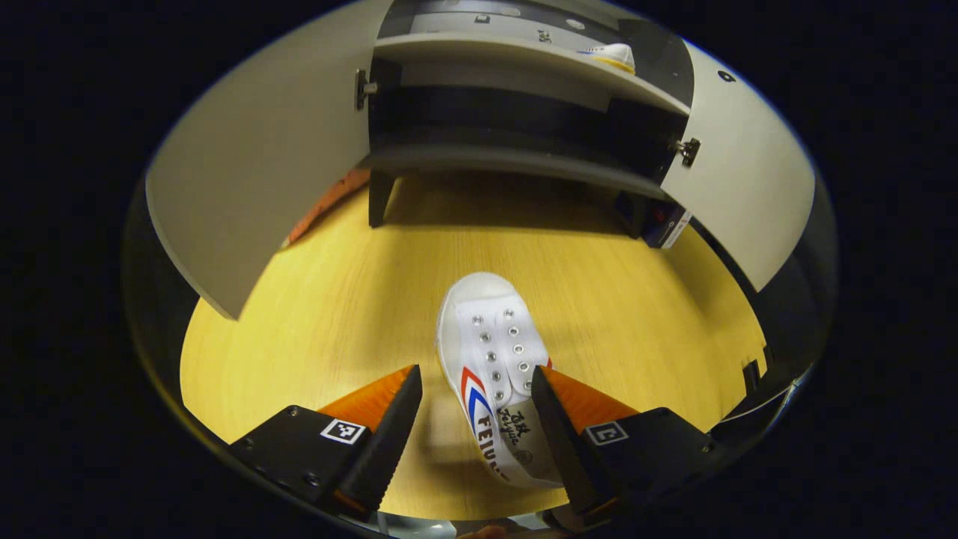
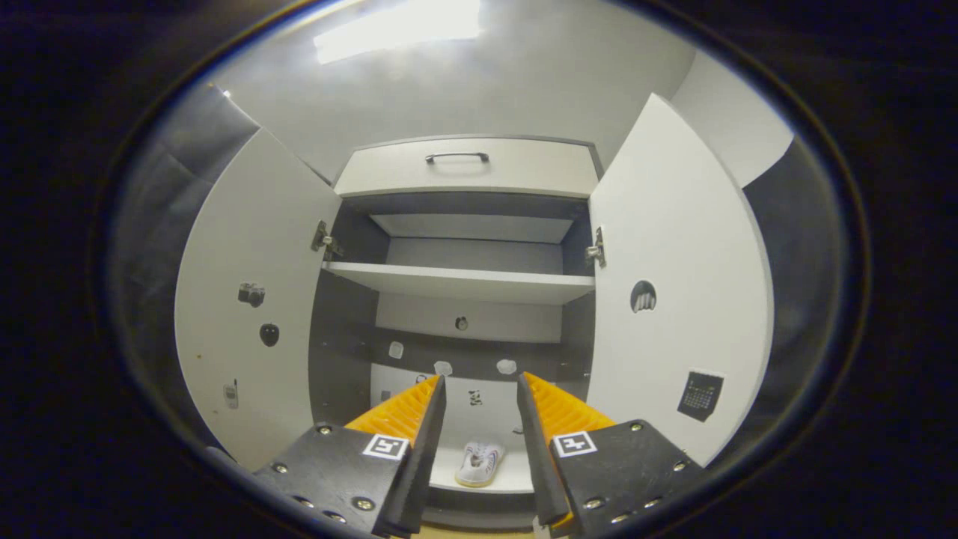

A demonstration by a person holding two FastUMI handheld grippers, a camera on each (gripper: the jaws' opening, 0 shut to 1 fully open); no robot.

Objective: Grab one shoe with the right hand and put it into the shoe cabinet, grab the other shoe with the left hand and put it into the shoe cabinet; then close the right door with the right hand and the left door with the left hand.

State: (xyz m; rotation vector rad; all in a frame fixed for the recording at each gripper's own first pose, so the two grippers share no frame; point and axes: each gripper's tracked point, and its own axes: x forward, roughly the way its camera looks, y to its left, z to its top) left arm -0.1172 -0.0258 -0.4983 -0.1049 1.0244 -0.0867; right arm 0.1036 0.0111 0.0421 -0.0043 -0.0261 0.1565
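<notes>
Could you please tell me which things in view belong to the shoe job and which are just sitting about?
Part of the job:
shoe on the floor
shoe in the cabinet
left door
right door
left gripper, open
right gripper, open

Just there:
drawer handle
middle shelf

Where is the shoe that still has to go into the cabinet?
In the left gripper view the shoe lies on the wooden floor before the open cabinet, toe toward it, between the left gripper's open jaws.

shoe (image 2: 479, 463) on cabinet (image 2: 468, 168) shelf, doors open
</notes>
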